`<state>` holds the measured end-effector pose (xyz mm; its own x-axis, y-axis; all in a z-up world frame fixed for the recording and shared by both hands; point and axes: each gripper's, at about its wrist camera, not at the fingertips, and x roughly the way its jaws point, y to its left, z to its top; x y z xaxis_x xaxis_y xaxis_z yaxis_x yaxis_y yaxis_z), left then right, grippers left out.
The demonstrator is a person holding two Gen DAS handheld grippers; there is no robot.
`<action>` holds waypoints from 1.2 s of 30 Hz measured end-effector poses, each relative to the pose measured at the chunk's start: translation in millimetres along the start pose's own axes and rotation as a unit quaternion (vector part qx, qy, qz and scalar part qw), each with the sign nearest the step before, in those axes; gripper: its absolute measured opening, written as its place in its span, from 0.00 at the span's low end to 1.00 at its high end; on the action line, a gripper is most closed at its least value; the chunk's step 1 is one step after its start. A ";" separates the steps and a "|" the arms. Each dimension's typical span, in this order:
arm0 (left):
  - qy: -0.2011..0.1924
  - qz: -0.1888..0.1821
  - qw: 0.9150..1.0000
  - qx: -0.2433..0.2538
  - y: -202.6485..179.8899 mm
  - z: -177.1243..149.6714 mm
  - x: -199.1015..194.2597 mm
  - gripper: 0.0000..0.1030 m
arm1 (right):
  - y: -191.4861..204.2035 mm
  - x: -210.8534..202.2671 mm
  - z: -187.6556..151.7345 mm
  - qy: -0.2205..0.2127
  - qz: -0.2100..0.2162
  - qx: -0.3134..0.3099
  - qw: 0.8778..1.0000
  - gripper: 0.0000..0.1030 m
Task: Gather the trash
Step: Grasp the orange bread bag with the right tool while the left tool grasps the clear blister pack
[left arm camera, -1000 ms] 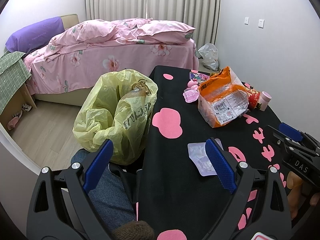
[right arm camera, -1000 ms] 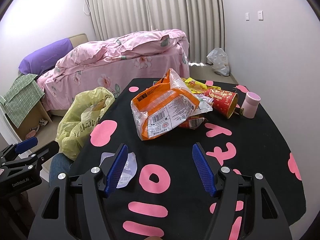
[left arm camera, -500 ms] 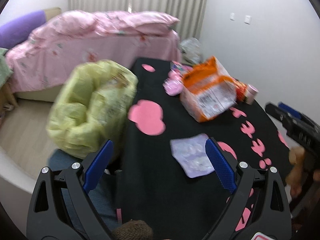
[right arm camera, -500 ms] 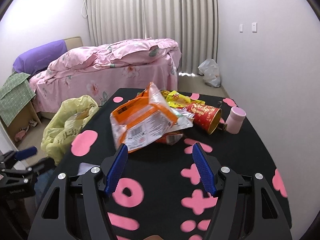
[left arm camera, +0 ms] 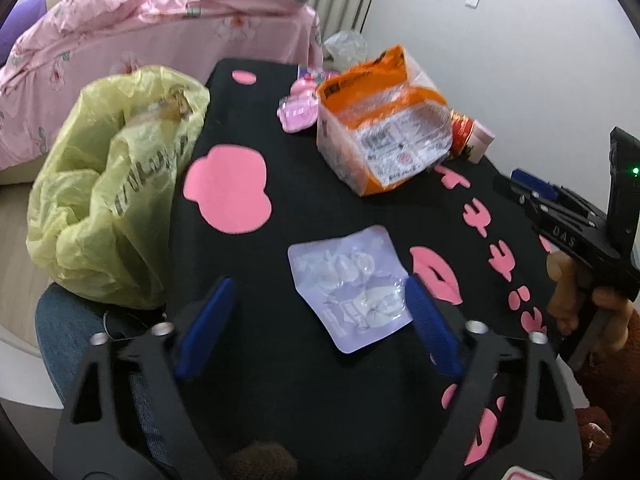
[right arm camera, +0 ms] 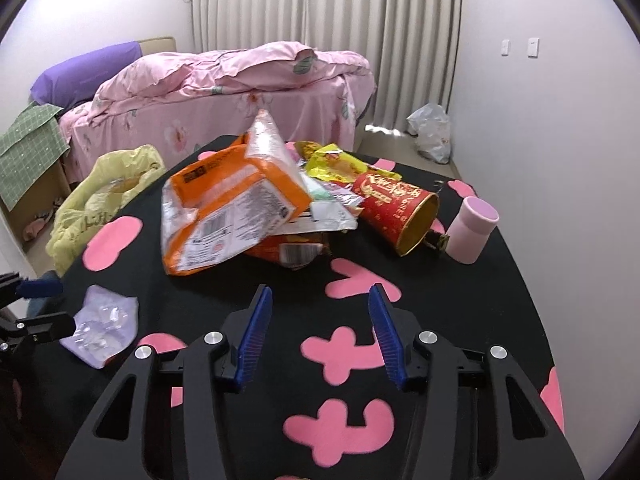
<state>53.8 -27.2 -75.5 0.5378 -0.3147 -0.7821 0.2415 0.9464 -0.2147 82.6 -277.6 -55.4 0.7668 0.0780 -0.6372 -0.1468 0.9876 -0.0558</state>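
My left gripper (left arm camera: 316, 320) hangs wide open over the flat lilac plastic blister pack (left arm camera: 350, 286) near the black tabletop's (left arm camera: 304, 208) left edge. My right gripper (right arm camera: 320, 330) gapes empty before the crumpled orange wrapper (right arm camera: 228, 216).

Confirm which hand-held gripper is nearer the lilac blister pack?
Left. The left hand-held gripper is right at the lilac blister pack, jaws open; the right hand-held gripper sits farther right.

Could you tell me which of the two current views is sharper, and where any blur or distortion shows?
Left wrist view: softly motion-blurred, most on the tongs and the yellow bag; print on the orange package is unreadable. Right wrist view: sharper, the red cup lettering fairly crisp, slight smear on the orange package. Both: fisheye bending at the edges, dark corners, even light, no strong glare.
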 end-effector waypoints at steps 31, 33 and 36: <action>-0.027 -0.019 0.999 0.036 -19.2 30.3 -10.1 0.27 | -16.8 1.4 -1.1 -0.018 0.041 0.044 0.998 0.46; -0.003 -0.034 0.999 0.018 -17.3 17.1 -14.1 0.39 | -16.9 -4.0 -2.5 -0.024 0.037 0.046 0.998 0.46; 0.040 -0.042 0.998 -0.017 -16.6 -2.7 -12.7 0.39 | -17.4 -10.1 -7.4 -0.025 0.036 0.054 0.998 0.46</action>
<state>40.8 -38.8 -63.6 0.4493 -0.3877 -0.8049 0.2553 0.9191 -0.3002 72.8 -296.6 -53.7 0.7880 0.1524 -0.5965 -0.1357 0.9880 0.0732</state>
